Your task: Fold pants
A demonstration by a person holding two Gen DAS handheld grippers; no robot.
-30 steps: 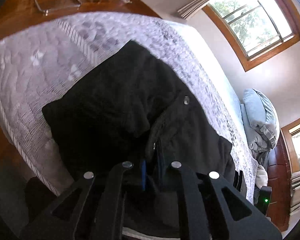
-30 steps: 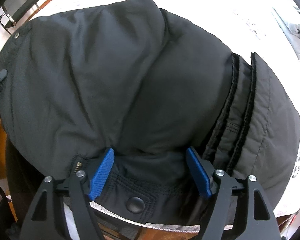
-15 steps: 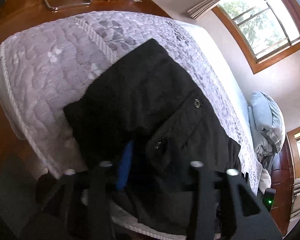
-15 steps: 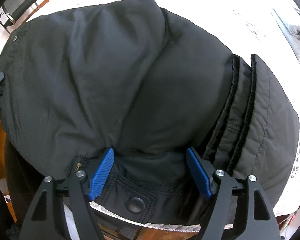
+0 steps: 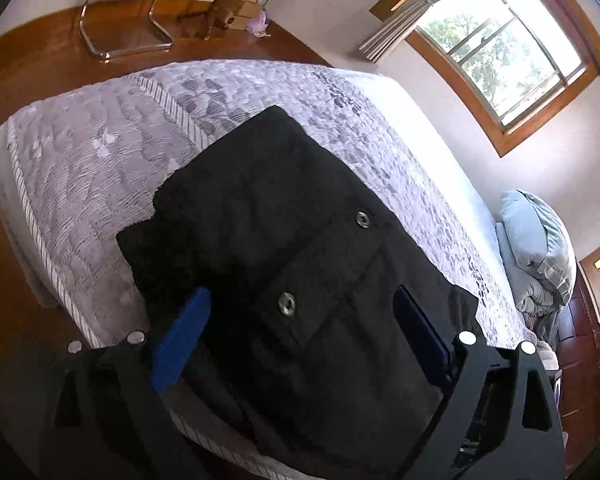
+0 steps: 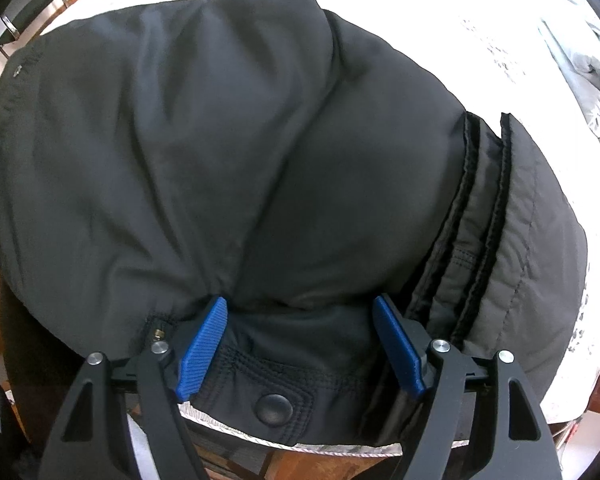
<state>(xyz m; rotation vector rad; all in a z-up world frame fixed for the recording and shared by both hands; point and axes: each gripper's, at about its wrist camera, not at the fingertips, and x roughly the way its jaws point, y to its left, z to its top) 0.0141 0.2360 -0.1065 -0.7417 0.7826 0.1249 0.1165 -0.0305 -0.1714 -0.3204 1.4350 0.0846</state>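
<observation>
Black padded pants lie folded on the bed's near edge, metal snaps showing on a flap. In the right wrist view the pants fill the frame, waistband with a black snap button nearest me. My left gripper is open, its blue pads spread wide above the pants' near edge, holding nothing. My right gripper is open, its blue pads straddling the waistband fabric without pinching it.
The bed has a grey patterned mattress cover. A light blue folded duvet lies at the far right of the bed. A metal-frame chair and boxes stand on the wooden floor beyond. A window is on the right wall.
My left gripper, shut on the pants' edge a second ago, has opened wide, let the fabric go and pulled back. The right gripper has stayed open and still.
</observation>
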